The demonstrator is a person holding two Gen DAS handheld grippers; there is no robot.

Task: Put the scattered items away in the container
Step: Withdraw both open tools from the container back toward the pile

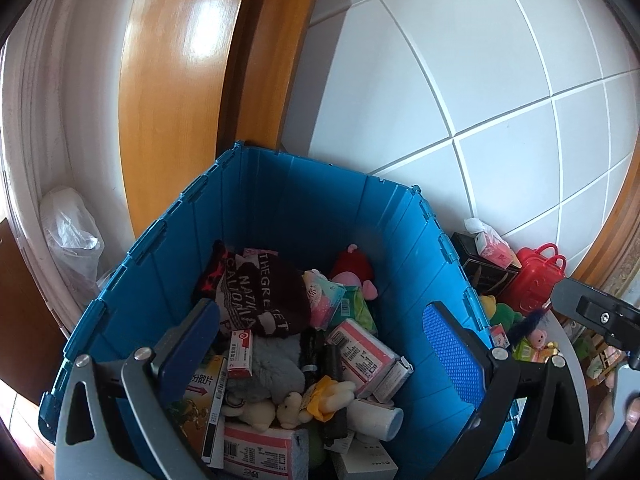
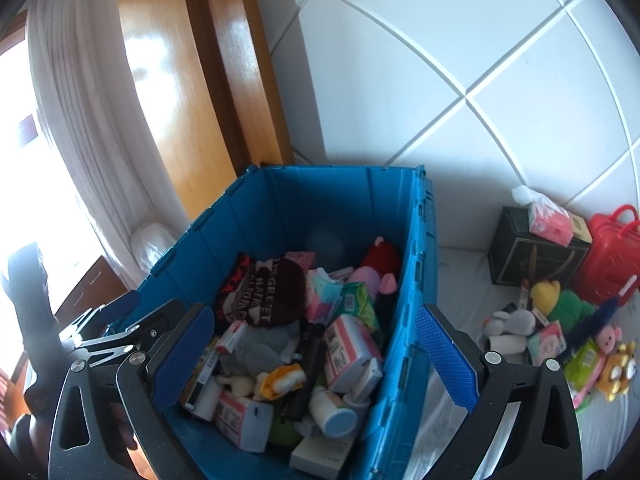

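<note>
The left gripper (image 1: 320,344) and right gripper (image 2: 316,356) both hang wide and empty over the blue container (image 2: 280,200), while scattered toys (image 2: 560,308) lie on the table (image 2: 460,264) beside it.

Both tongs, the left tongs (image 1: 320,336) and the right tongs (image 2: 316,344), share one build: black triangular-cutout arms, grey inner links, round silver screws at the pivots beside the blue crate (image 1: 280,200), and dimpled blue rubber pads (image 2: 448,356)
</note>
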